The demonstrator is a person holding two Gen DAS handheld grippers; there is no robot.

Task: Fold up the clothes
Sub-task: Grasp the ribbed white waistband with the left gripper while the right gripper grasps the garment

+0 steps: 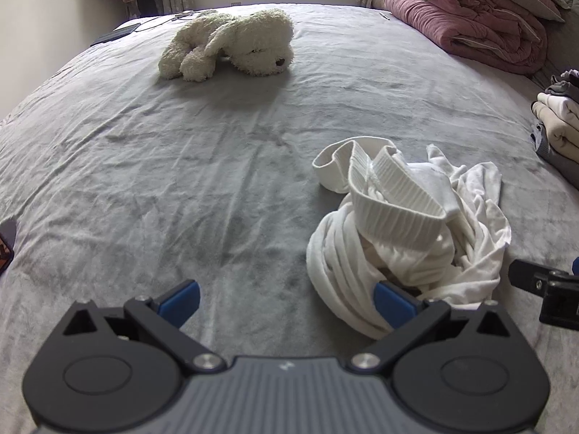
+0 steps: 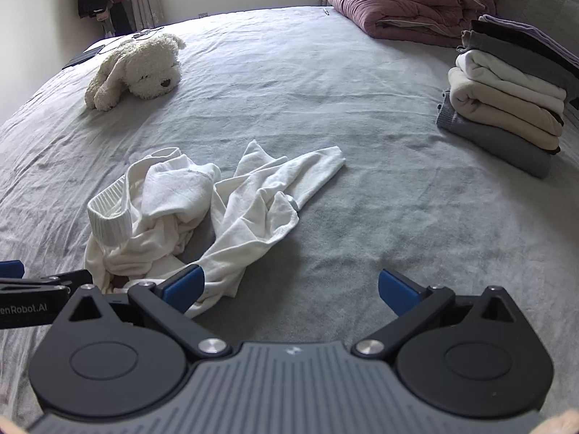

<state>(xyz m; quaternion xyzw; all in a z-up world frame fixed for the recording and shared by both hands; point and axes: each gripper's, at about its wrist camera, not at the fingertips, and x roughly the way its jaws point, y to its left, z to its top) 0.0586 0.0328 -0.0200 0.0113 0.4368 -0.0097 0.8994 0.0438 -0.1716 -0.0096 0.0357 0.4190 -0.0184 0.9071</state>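
Note:
A crumpled white garment (image 1: 409, 228) with a ribbed hem lies in a heap on the grey bed sheet (image 1: 181, 181). In the right wrist view the garment (image 2: 202, 213) spreads out with one sleeve reaching up and right. My left gripper (image 1: 287, 302) is open, low over the sheet, its right blue pad touching the heap's near edge. My right gripper (image 2: 289, 289) is open, its left blue pad against the garment's near end, its right pad over bare sheet (image 2: 398, 217). Each gripper shows at the edge of the other's view.
A white plush dog (image 1: 231, 45) lies at the far side of the bed. A stack of folded clothes (image 2: 506, 97) stands at the right. Rolled pink and green quilts (image 1: 481, 11) lie at the far right. Dark clothes hang in the far left corner.

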